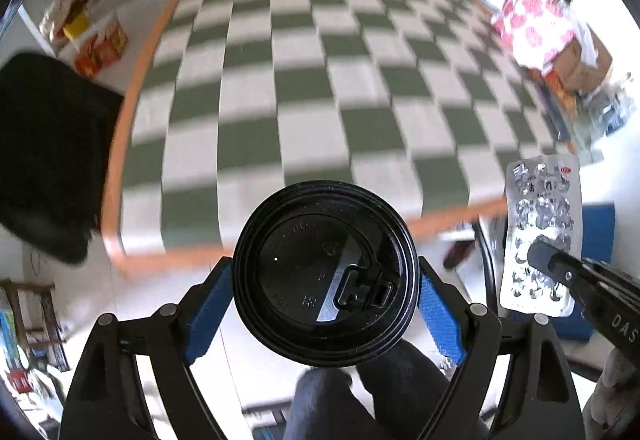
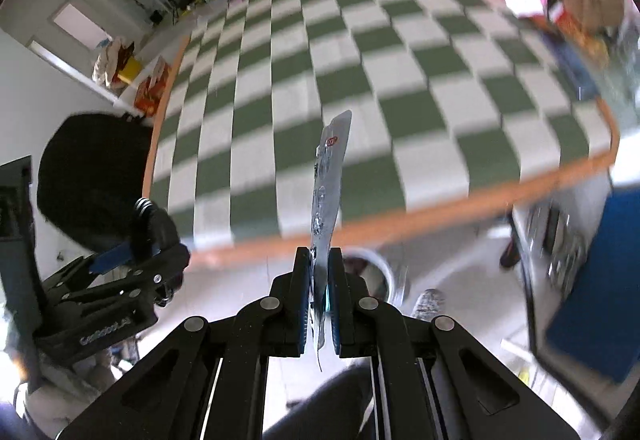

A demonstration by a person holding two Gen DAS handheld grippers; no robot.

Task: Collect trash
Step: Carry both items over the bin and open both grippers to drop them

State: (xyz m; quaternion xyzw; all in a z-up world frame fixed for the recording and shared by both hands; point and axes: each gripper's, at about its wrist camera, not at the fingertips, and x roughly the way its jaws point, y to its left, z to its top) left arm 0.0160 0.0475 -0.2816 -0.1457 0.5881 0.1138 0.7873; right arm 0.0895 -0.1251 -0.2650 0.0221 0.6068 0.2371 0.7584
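Trash in hand on both sides: I hold a lidded black cup [image 1: 326,272] in the left gripper [image 1: 326,292], and a silver blister pack [image 2: 330,175] in the right gripper [image 2: 319,280]. The left jaws stand wide, with the blue pads [image 1: 438,306] against the cup's sides below the lid rim. I judge that a grip, not an empty spread. The right jaws are clamped tight on the lower end of the pack, which stands edge-on and upright between them.

Both pieces are clear of the checked green-and-white bed [image 1: 304,79] with its orange border. They hang over the pale floor beside it. A white round bin [image 2: 372,268] shows below the right gripper, partly hidden behind the jaws; I take it for the drop point. A large black object [image 2: 92,175] lies off the bed's left edge; I cannot identify it.

Risks, as I judge them:
- The cup is held only by its sides. A tilt could let it slide down through the pads, and any liquid inside may leak at the lid's sip tab.
- The blister pack is thin and pinched at one end. It could swing or catch on the bin rim.
- The two grippers sit close together, so releasing one could knock the other.
- The background is blurred, so I cannot be sure of alignment over the bin.
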